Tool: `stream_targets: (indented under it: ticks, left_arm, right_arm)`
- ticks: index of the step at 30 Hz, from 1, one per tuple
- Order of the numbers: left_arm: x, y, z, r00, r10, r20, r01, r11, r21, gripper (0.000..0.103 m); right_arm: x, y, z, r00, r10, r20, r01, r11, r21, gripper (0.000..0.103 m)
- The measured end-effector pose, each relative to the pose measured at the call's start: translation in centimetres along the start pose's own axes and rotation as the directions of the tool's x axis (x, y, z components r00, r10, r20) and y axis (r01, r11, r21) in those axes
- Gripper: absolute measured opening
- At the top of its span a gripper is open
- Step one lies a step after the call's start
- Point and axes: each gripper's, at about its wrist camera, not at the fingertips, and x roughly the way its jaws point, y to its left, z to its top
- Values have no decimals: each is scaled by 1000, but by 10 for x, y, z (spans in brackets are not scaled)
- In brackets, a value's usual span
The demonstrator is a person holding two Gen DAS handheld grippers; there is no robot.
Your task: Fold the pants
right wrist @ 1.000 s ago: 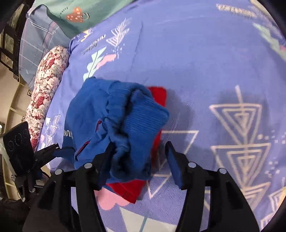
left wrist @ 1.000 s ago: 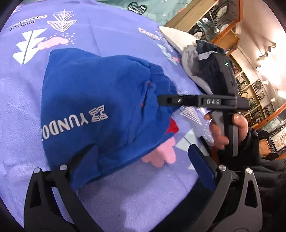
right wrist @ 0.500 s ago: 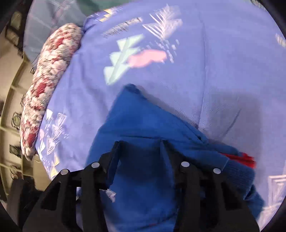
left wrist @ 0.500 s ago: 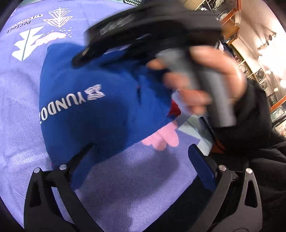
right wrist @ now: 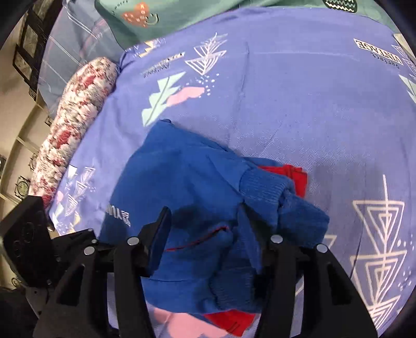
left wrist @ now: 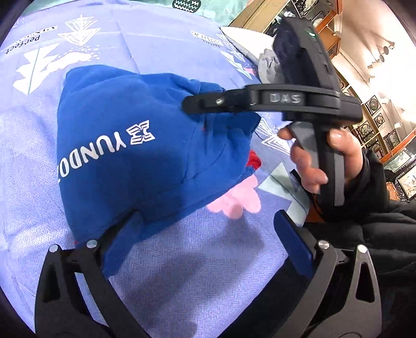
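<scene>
From my left wrist view, the pants (left wrist: 145, 156) lie in a compact blue bundle on the bedspread (left wrist: 195, 273), white lettering facing up, a sliver of red fabric poking out at the right edge. My left gripper (left wrist: 208, 241) is spread wide; its left finger touches or tucks under the near corner of the bundle, though I cannot tell whether it presses on it, and the right finger stands over bare bedspread, so nothing is pinched. Here I also see my right gripper (left wrist: 202, 104) from the side, held in my right hand (left wrist: 319, 156), its tip hovering over the far part of the bundle; from this angle I cannot tell its opening. I judge the folding mostly done: the garment is already gathered into a small packet, and what seems left is tidying the loose cuffs and flattening the pile. From my right wrist view, the pants (right wrist: 197, 208) lie right beneath my right gripper (right wrist: 205, 226), whose fingers are apart and straddle the cloth without closing on it. This view shows what the other hides: the ribbed cuffs (right wrist: 280, 197) bunched at the right, more red fabric (right wrist: 293, 174) beneath, a floral pillow (right wrist: 75, 109) and a green blanket (right wrist: 182, 18) beyond. The left view alone shows the lettering plainly and the shelves (left wrist: 377, 117) of the room.
</scene>
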Motion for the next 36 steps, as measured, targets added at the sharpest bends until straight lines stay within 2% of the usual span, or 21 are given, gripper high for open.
stream_targets:
  ticks: [1, 3, 4, 5, 7, 10, 12, 14, 15, 19, 22, 23, 24, 26, 28, 30, 32, 36]
  left_arm:
    - [-2, -2, 0, 1000, 4, -5, -4, 1000, 5, 101]
    - [-13, -1, -1, 1000, 7, 3, -7, 1000, 1, 101]
    - [-19, -1, 0, 1000, 6, 19, -6, 1000, 0, 101]
    - [-29, 0, 1, 999, 7, 45, -7, 1000, -3, 101]
    - [-58, 12, 5, 992, 10, 125, -5, 999, -37, 101]
    - [-81, 41, 13, 982, 42, 186, -18, 991, -132, 101]
    - [-74, 72, 23, 985, 71, 157, -34, 974, -223, 101]
    - [-57, 89, 37, 993, 49, 104, -18, 960, -281, 101]
    - [-48, 91, 43, 996, 37, 82, -12, 960, -280, 101]
    - [-6, 98, 68, 998, 66, -20, -69, 968, -242, 101]
    - [14, 90, 82, 996, 89, -19, -91, 972, -215, 101]
    - [16, 86, 85, 996, 85, -21, -87, 972, -220, 101]
    - [18, 82, 88, 995, 96, -24, -99, 971, -217, 101]
    - [19, 72, 88, 988, 155, -22, -157, 972, -172, 85]
    - [10, 68, 86, 988, 152, 0, -150, 975, -162, 66]
    - [-3, 65, 88, 992, 126, 30, -119, 977, -179, 59]
    - [-12, 59, 94, 991, 125, 51, -115, 978, -172, 58]
    - [-38, 52, 136, 978, 159, 133, -141, 980, -140, 58]
  right_arm:
    - [-14, 0, 0, 999, 37, 20, -37, 999, 27, 55]
    - [-35, 2, -2, 997, 58, 52, -59, 998, 31, 59]
    - [-47, 3, -4, 996, 41, 77, -43, 999, 27, 69]
    - [-61, -1, -6, 994, 7, 107, -11, 999, 33, 85]
    - [-80, -17, -14, 989, -45, 138, 36, 997, 69, 100]
    - [-84, -44, -30, 996, -16, 93, 5, 993, 114, 101]
    - [-66, -54, -39, 999, 21, 40, -26, 990, 137, 101]
    - [-46, -62, -43, 996, 91, -2, -89, 981, 171, 101]
    - [-37, -62, -43, 994, 108, -10, -105, 977, 187, 101]
    - [-5, -46, -32, 980, 193, -46, -184, 969, 166, 102]
    - [8, -34, -21, 973, 217, -78, -204, 967, 151, 102]
    - [10, -30, -20, 972, 217, -87, -203, 968, 145, 99]
    - [9, -26, -20, 977, 190, -93, -178, 976, 126, 92]
    - [5, -20, -23, 988, 124, -96, -118, 990, 72, 52]
    - [-6, -25, -26, 987, 144, -70, -139, 987, 80, 42]
    - [-21, -25, -28, 986, 164, -40, -161, 984, 71, 39]
    - [-33, -20, -21, 983, 183, -9, -182, 981, 60, 38]
    - [-56, 1, 21, 982, 175, 65, -174, 984, -29, 38]
